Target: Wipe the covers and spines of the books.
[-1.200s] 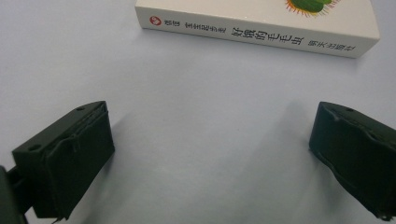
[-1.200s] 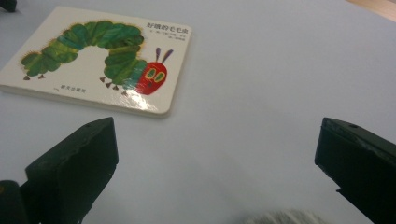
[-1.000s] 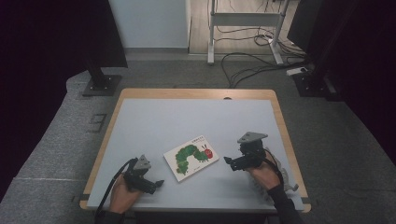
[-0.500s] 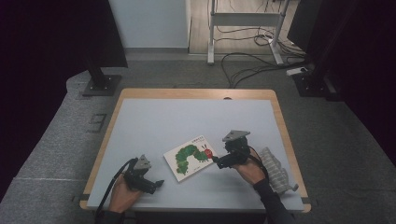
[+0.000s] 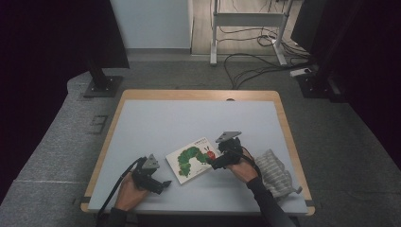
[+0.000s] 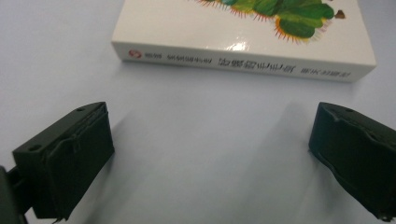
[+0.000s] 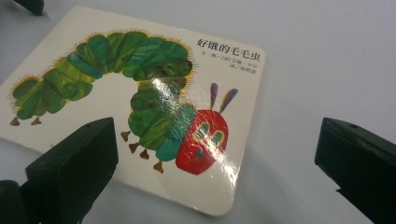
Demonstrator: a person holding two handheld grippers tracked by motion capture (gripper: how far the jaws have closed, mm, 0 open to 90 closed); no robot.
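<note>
A white board book (image 5: 194,159) with a green caterpillar and red head on its cover lies flat near the table's front middle. My right gripper (image 5: 213,165) hovers open at the book's right corner; in the right gripper view its jaws straddle the caterpillar's red head (image 7: 201,147) from above. My left gripper (image 5: 163,185) rests low on the table to the left of the book, open, with nothing between its jaws. In the left gripper view the book's spine (image 6: 243,63) with printed text lies a short way ahead of the jaws.
A grey striped cloth (image 5: 276,172) lies crumpled at the table's right front, just behind my right forearm. The pale blue tabletop (image 5: 189,123) has a wooden rim. Beyond the far edge are a desk frame, cables and monitor stands on grey carpet.
My right gripper has moved left from the table's right side to the book's right corner, uncovering the striped cloth. The left gripper has stayed in place.
</note>
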